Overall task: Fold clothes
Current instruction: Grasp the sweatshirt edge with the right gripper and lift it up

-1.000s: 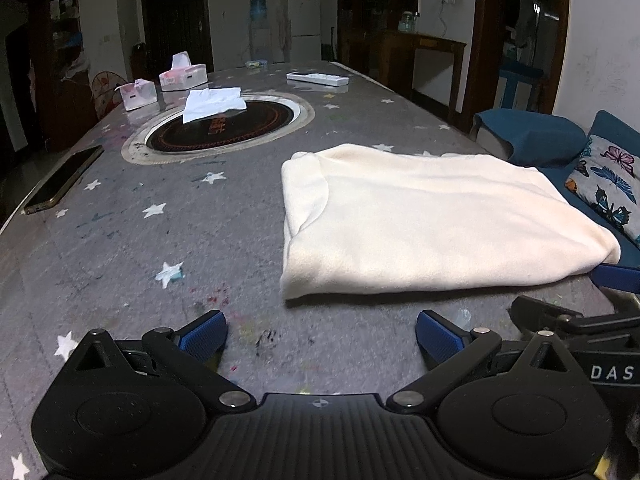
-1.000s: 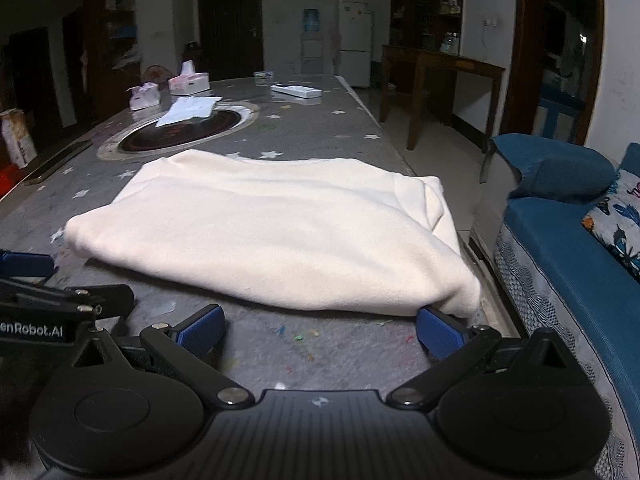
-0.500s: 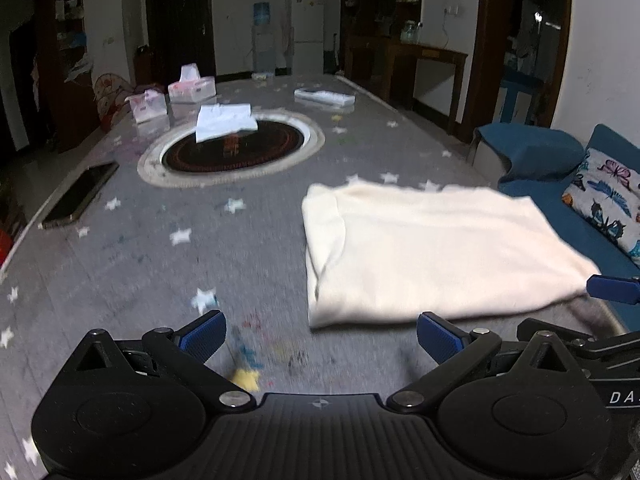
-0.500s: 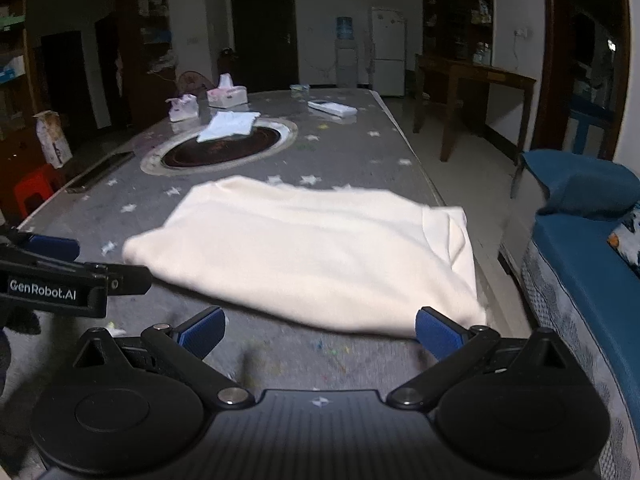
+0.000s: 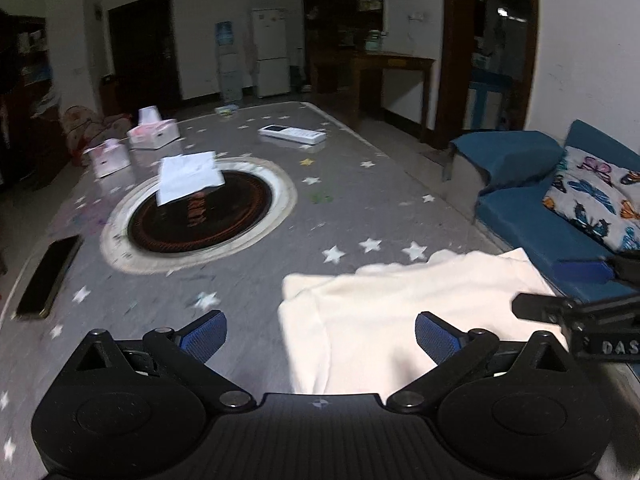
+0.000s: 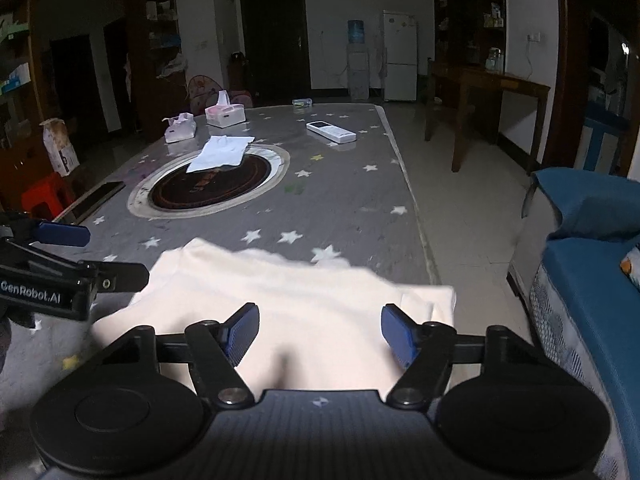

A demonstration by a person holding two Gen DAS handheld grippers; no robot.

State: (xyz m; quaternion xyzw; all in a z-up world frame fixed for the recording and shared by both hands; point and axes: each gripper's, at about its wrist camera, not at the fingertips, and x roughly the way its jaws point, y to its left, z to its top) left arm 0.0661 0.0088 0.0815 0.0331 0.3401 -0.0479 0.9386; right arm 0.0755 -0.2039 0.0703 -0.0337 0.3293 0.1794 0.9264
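A folded cream garment (image 5: 404,312) lay flat at the near right edge of a grey, star-patterned counter (image 5: 248,268), its folded edge facing left. The left hand-held gripper (image 5: 318,334) was released, its blue pads spread wide, with the garment's left edge lying between them but untouched. The right hand-held gripper (image 6: 318,330) was also released, its two blue pads apart above the middle of the same garment (image 6: 280,300), gripping nothing. Each view showed the other gripper at its side: the right one at the right of the left view, the left one at the left of the right view. Farther back, a round dark cooktop (image 5: 200,212) was set into the counter, with a white tissue (image 5: 188,176) lying on its far rim. Two pink tissue boxes (image 5: 154,132) stood at far left, a white remote control (image 5: 292,134) at far right, and a dark phone (image 5: 48,276) along the left edge. A blue sofa (image 5: 552,236) with a butterfly-print cushion (image 5: 600,200) stood right of the counter
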